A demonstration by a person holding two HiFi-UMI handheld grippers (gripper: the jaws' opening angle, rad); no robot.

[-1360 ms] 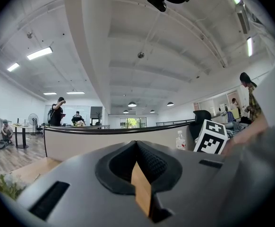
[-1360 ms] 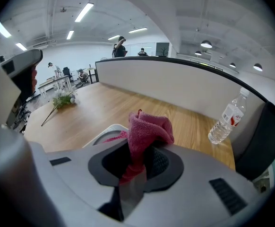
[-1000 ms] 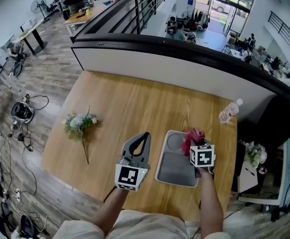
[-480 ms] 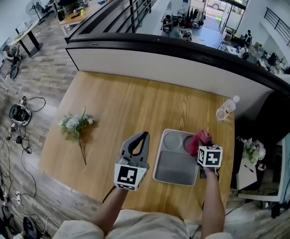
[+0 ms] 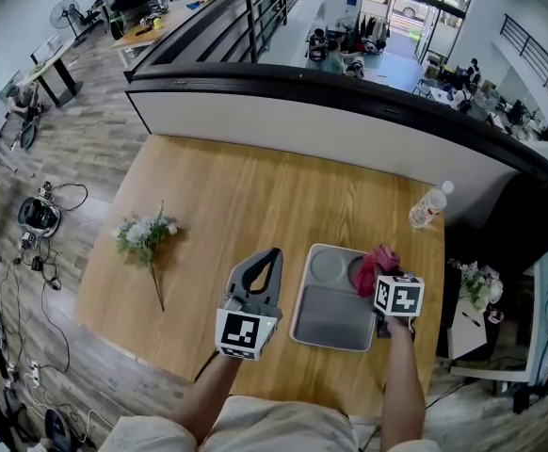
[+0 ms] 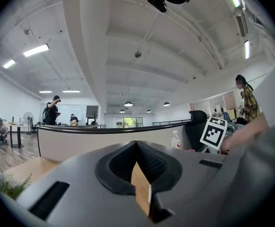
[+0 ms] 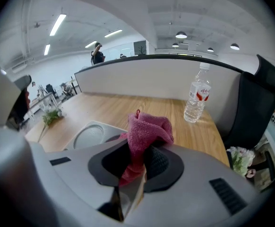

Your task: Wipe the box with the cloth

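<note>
Right hand-held gripper (image 7: 138,160): clamped on the pink cloth (image 7: 144,131), which bunches up above the jaws.
Left hand-held gripper (image 6: 136,145): jaws pressed together, nothing in them, just beside the box's left edge.
Box (image 5: 331,320): grey, shallow, flat on the surface (image 5: 227,196), with the cloth over its far right corner.
Doing it well: I'd press the cloth down flat, sweep each compartment, and steady the rim so the box doesn't slide.
</note>
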